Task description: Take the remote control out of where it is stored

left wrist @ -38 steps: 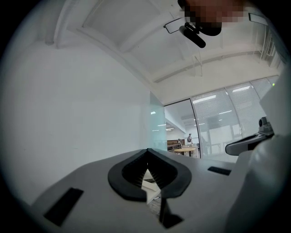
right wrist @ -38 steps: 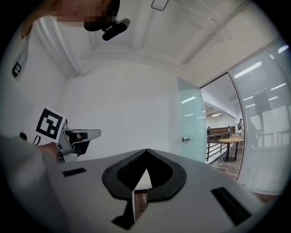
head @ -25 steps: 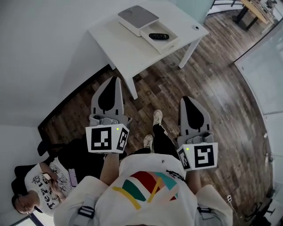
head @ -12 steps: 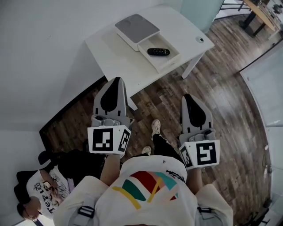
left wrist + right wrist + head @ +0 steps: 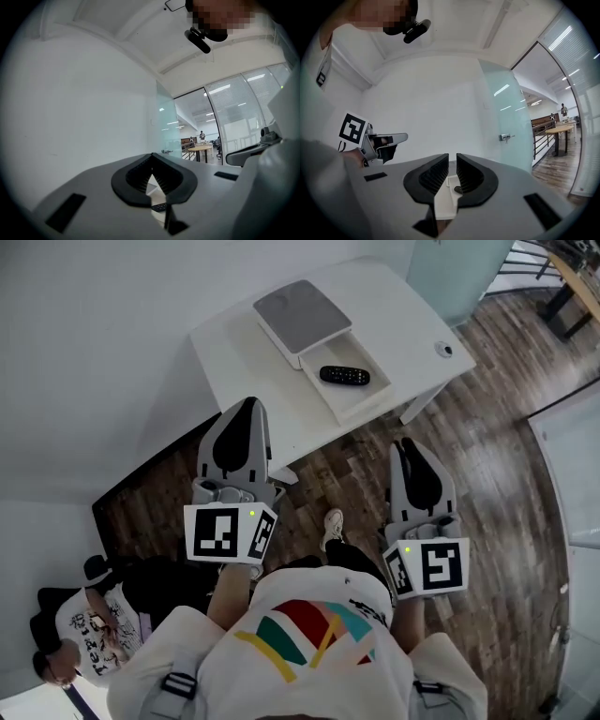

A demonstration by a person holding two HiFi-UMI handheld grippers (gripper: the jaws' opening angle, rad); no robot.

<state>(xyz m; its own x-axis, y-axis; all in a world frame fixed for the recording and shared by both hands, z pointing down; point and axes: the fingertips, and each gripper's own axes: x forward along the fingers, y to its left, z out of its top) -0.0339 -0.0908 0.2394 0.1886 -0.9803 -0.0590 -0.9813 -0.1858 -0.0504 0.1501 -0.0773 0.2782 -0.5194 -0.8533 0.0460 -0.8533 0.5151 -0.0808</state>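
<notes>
White table [image 5: 398, 306], in your head view, carries a box [image 5: 300, 315] whose open drawer [image 5: 354, 401] holds the remote control [image 5: 344, 376], well ahead of your left gripper [image 5: 247, 407] and right gripper [image 5: 406, 444]; left gripper view: jaws closed, empty; right gripper view: jaws just opening, an empty slit that could shove the remote control.

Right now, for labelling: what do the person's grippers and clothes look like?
The left gripper and right gripper are light grey with black jaw pads, each carrying a white cube with black square markers. The right's jaws have just been opening, empty. White T-shirt, red, yellow, teal stripes.
</notes>
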